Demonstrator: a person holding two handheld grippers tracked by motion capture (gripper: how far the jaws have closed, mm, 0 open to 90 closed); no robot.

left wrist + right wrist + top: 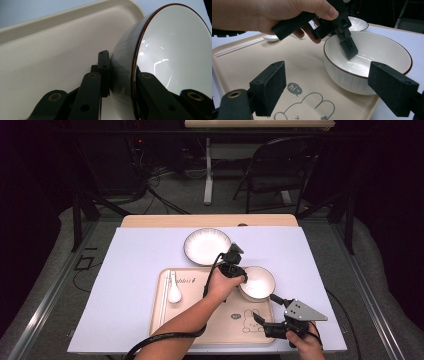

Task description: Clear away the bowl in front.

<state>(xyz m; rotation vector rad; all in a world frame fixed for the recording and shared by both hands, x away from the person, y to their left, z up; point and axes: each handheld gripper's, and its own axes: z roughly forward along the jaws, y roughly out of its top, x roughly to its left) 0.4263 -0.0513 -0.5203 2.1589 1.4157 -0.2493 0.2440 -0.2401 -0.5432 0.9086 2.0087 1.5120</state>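
Note:
A white bowl [259, 284] with a thin brown rim is at the far right corner of the beige tray [200, 322]. My left gripper [242, 279] is shut on the bowl's near-left rim. One jaw presses the ribbed outer wall and the other lies inside the bowl [172, 50]. In the right gripper view the left gripper [347, 47] and its hand reach in from the upper left over the bowl [374, 50]. My right gripper [327, 82] stands open in front of the bowl, low over the tray [307, 67], with nothing between its pads. It [261, 321] hovers near the tray's front right.
A white plate [206, 245] lies beyond the tray on the pale table cover. A white spoon [173, 291] and a pair of chopsticks [163, 297] lie along the tray's left side. A rabbit drawing marks the tray's front right.

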